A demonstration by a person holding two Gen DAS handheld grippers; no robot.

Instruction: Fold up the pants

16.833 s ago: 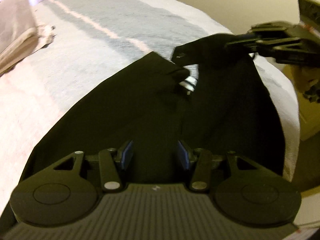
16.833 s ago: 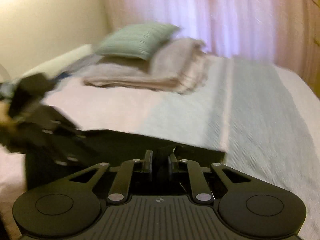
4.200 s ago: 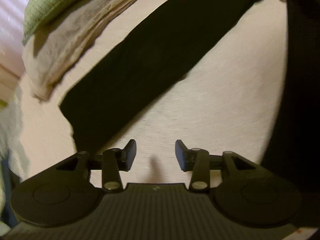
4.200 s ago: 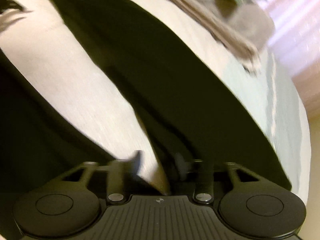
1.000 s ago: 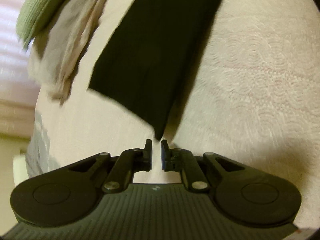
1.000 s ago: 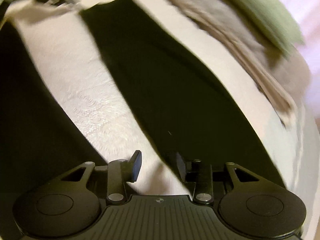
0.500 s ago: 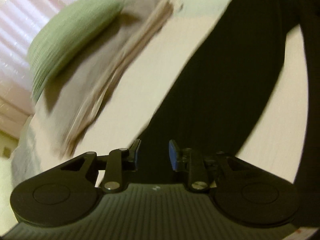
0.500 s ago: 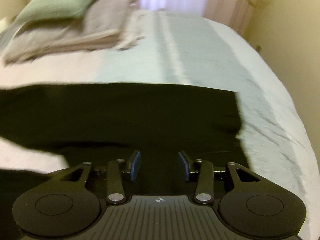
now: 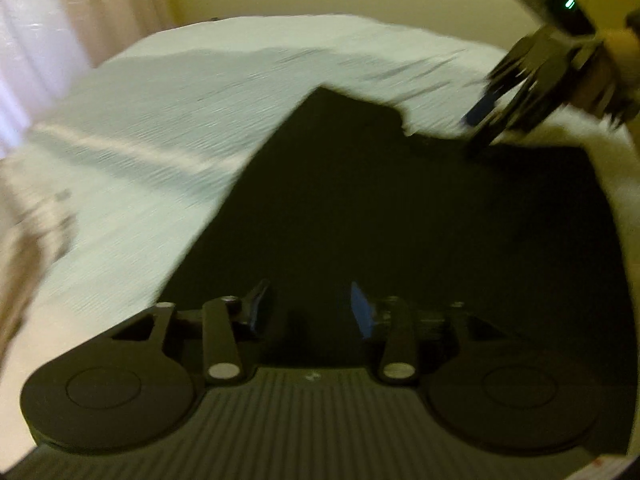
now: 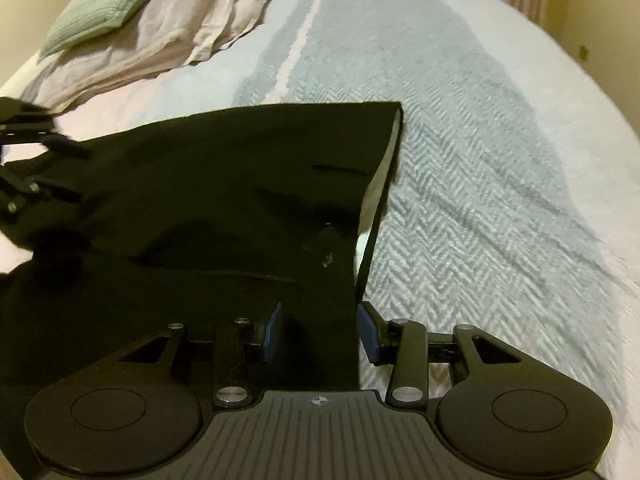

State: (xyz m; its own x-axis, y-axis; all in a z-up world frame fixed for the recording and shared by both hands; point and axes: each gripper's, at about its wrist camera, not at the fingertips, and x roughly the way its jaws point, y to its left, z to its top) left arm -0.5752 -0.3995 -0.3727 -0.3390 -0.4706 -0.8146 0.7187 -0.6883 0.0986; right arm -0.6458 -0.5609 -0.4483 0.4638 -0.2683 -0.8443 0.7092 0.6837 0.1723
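Observation:
Black pants (image 10: pixel 224 208) lie on the bed with one layer lapped over the other, the waist edge (image 10: pixel 380 200) to the right. My right gripper (image 10: pixel 320 330) is open low over the near waist corner, and the fabric's edge runs between its blue pads without being pinched. My left gripper (image 9: pixel 310 310) is open over the dark cloth (image 9: pixel 400 220), nothing clamped. In the left wrist view the right gripper (image 9: pixel 476 128) shows at the far right end of the pants. The left gripper (image 10: pixel 32 160) appears at the left edge of the right wrist view.
A grey-blue herringbone bedspread (image 10: pixel 480 160) with a pale stripe covers the bed. A green pillow (image 10: pixel 108 4) rests on beige folded bedding (image 10: pixel 168 40) at the far left. A curtain (image 9: pixel 40 40) and a wall stand behind the bed's far edge.
My left gripper, shut at the leg hem a second ago, has opened wide, and its view has swung from the pillow to the waist end. My right gripper has come closer to the waist corner.

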